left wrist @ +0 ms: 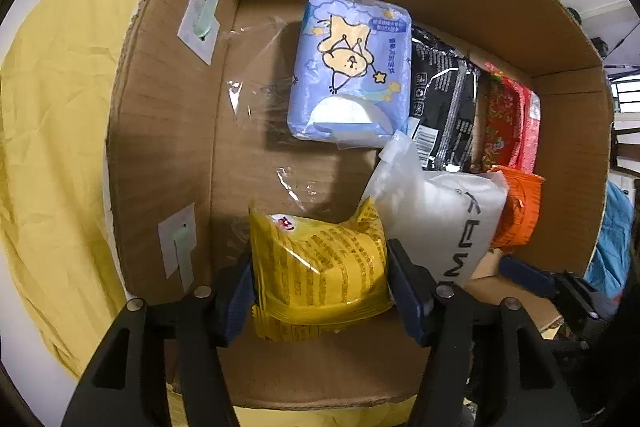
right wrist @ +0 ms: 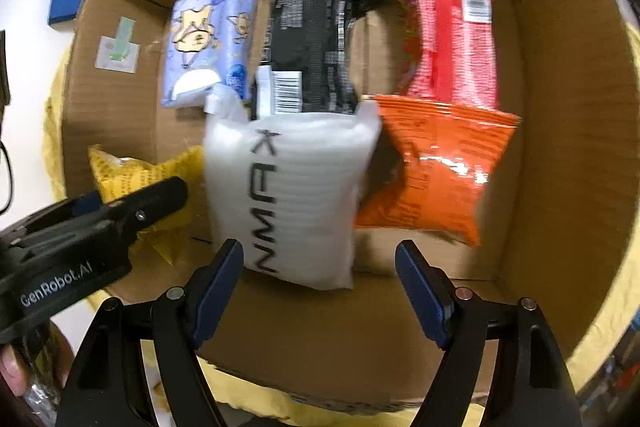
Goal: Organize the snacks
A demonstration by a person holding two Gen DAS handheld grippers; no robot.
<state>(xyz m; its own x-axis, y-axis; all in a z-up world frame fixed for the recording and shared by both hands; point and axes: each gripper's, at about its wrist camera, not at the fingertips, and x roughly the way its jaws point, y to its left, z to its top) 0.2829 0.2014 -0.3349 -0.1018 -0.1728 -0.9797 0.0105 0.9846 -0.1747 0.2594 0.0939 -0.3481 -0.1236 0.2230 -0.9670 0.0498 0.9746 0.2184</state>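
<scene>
left claw straddles the yellow packet in the box's near-left corner, pads barely loosening; right claw gapes empty, white pouch dead ahead, lengthwise.

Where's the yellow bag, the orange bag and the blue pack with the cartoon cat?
yellow bag [left wrist: 320, 267], left wrist view, middle of its printed face
orange bag [right wrist: 436, 167], right wrist view, centre
blue pack [left wrist: 352, 67], left wrist view, on the cartoon
</scene>
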